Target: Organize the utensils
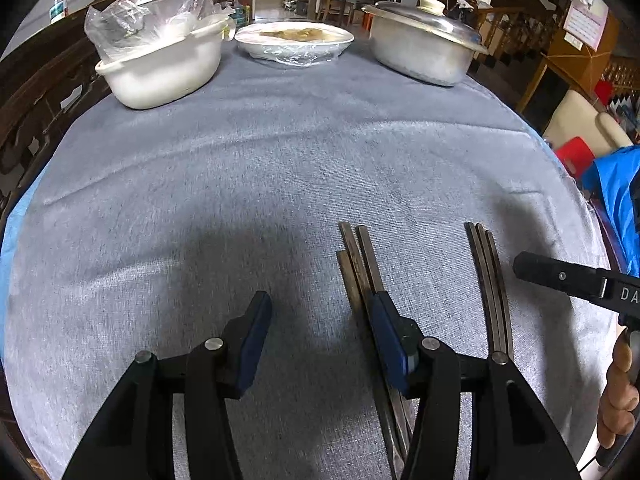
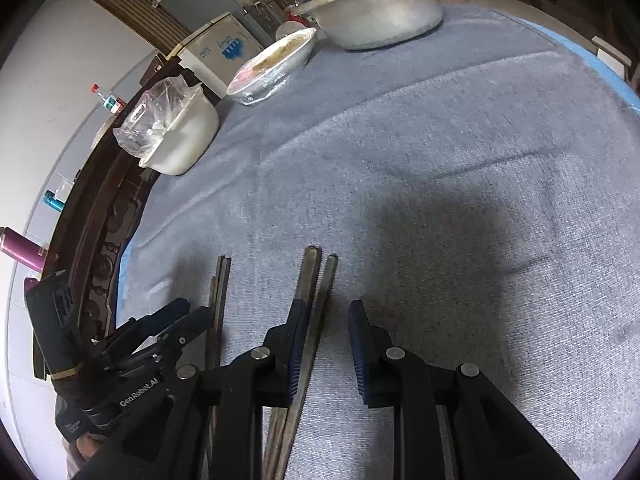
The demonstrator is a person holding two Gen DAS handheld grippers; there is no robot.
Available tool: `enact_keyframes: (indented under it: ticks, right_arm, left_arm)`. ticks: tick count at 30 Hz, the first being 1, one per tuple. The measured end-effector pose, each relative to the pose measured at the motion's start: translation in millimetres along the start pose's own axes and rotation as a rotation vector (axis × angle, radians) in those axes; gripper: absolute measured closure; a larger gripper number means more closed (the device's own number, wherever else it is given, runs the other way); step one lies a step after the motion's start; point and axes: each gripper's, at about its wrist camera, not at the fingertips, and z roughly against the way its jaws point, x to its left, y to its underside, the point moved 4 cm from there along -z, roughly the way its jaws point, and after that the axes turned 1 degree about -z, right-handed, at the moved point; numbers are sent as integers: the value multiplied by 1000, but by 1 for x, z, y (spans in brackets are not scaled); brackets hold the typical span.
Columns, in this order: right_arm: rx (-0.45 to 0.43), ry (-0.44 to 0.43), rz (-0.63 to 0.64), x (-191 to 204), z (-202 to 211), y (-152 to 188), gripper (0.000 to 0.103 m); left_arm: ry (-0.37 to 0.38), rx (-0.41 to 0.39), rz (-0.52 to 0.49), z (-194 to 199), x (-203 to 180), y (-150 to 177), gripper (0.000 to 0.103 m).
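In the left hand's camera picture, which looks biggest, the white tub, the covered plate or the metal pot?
As they look in that view:
1. White tub and metal pot: about alike, too close to rank.
2. Covered plate: smallest.
All three sit at the far edge of the table, so nearness hardly skews this.

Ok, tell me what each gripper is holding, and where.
Nothing held. The left gripper is open beside one chopstick bunch; the right gripper is open over the other bunch, pads not pressing.
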Motion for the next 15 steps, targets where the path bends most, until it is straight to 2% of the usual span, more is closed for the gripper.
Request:
enact_keyframes:
  ticks: [3,7,10,13,15]
  right_arm:
    - [10,27,13,4,-6,1,79]
    - [10,97,73,15,-12,4,78]
    - [5,129,118,22,-15,4,77]
    - [-4,189,211,30,-16,8,81]
    - [-8,199,229,28,-14,8,85]
  left_arm:
    - [-9,14,3,0,5,-1,43]
    - [-48,26,15,1,19,2,34]
    - [-113,40,0,0,30,6,35]
    - [-92,50,23,3,33,12,36]
    - [-65,47,57,9,35,17,36]
